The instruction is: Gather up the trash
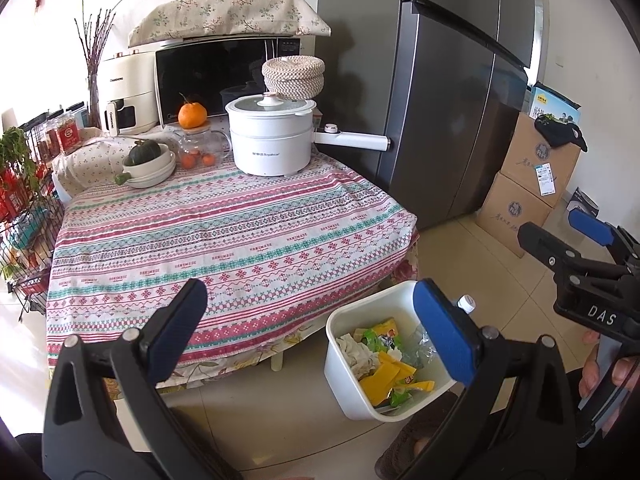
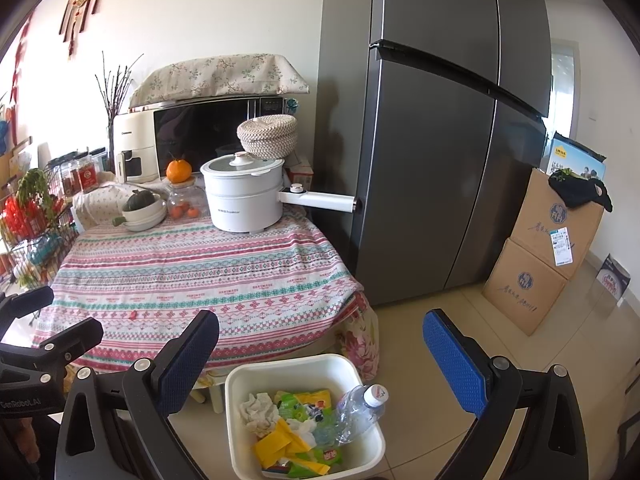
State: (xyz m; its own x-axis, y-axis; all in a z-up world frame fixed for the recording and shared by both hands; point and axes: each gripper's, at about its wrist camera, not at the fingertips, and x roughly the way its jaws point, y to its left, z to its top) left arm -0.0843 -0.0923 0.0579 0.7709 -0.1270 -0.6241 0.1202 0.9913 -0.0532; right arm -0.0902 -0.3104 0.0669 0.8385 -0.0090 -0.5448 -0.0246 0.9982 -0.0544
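A white square trash bin (image 2: 244, 436) stands on the floor beside the table's near corner. It holds yellow and green wrappers (image 2: 298, 432), crumpled tissue (image 2: 260, 410) and a clear plastic bottle (image 2: 358, 410) leaning on its right rim. My right gripper (image 2: 320, 360) hangs open above the bin with nothing between its blue pads. In the left wrist view the same bin (image 1: 340, 384) lies under my left gripper (image 1: 320, 328), which is open and empty too. The right gripper (image 1: 560, 236) shows at that view's right edge.
The table under a striped cloth (image 2: 192, 276) carries a white electric pot (image 2: 244, 196) with a long handle, bowls with a squash (image 2: 140, 204), a glass jar and an orange. A grey fridge (image 2: 432, 152) stands right of it, stacked cardboard boxes (image 2: 552, 248) farther right, a wire rack (image 2: 36, 232) left.
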